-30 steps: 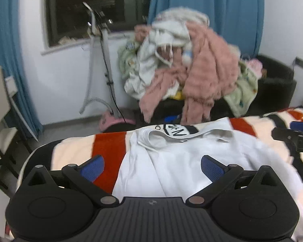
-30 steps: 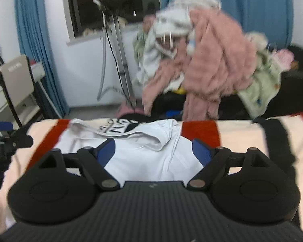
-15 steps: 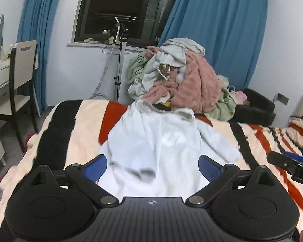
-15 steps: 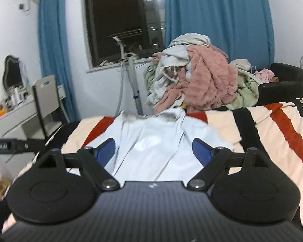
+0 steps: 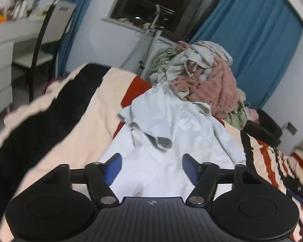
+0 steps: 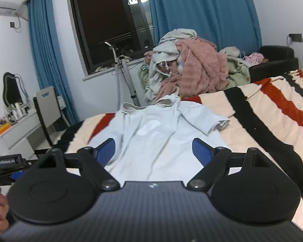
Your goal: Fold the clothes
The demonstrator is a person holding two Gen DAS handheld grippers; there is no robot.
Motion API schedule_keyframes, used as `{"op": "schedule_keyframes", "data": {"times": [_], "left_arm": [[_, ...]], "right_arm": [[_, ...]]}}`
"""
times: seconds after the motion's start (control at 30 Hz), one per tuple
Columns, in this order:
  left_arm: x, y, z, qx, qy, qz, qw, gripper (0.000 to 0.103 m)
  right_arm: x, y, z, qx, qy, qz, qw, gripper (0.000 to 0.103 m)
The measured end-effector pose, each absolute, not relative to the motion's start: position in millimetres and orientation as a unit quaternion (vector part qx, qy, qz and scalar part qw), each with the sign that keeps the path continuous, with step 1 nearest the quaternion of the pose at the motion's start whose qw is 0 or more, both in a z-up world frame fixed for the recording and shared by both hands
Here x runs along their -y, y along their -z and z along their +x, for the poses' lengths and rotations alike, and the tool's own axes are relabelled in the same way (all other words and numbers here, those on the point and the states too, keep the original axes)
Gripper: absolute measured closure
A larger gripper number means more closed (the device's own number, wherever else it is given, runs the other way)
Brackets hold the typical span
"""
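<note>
Shirt (image 6: 159,133) now flatter, sleeve (image 5: 151,129) rumpled.

White shirt (image 6: 157,133) on cream, red and black striped blanket (image 6: 272,109); blue curtains (image 6: 202,16).

a white t-shirt (image 6: 157,139) lies spread on the striped bed, collar end away from the cameras, its grey-edged neckline at the far edge. in the right wrist view one short sleeve sticks out to the right with its cuff turned up. in the left wrist view the other sleeve of the t-shirt (image 5: 171,141) lies rumpled and folded over the chest.
</note>
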State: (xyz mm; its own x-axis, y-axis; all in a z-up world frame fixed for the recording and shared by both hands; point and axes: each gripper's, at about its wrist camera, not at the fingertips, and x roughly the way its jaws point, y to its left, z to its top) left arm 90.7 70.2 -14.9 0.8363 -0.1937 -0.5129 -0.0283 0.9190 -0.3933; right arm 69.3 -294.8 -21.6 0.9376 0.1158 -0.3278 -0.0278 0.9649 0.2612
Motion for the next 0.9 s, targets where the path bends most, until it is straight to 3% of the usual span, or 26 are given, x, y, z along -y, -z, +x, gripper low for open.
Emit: {"op": "schedule_keyframes", "data": {"times": [0.27,0.53,0.63,0.67,0.7,0.9], "left_arm": [[-100,63,166,-0.269,0.005,-0.27,0.924,0.059],[-119,91,276,-0.26,0.004,-0.33,0.907,0.062],[-110,97,305,-0.289,0.014,-0.291,0.912,0.076],[-108,99,314,-0.299,0.013,-0.28,0.912,0.09],[-108,101,321,-0.306,0.014,-0.276,0.911,0.098],[-138,67,371,-0.264,0.026,-0.272,0.925,0.1]], "right_arm": [[302,52,97,-0.198,-0.045,0.144,0.969,0.019],[305,92,150,-0.222,-0.04,0.165,0.96,0.019],[310,107,175,-0.239,-0.04,0.181,0.953,0.019],[313,110,183,-0.245,-0.04,0.185,0.951,0.019],[317,113,186,-0.249,-0.037,0.192,0.949,0.019],[341,125,189,-0.263,-0.003,0.245,0.933,0.019]]}}
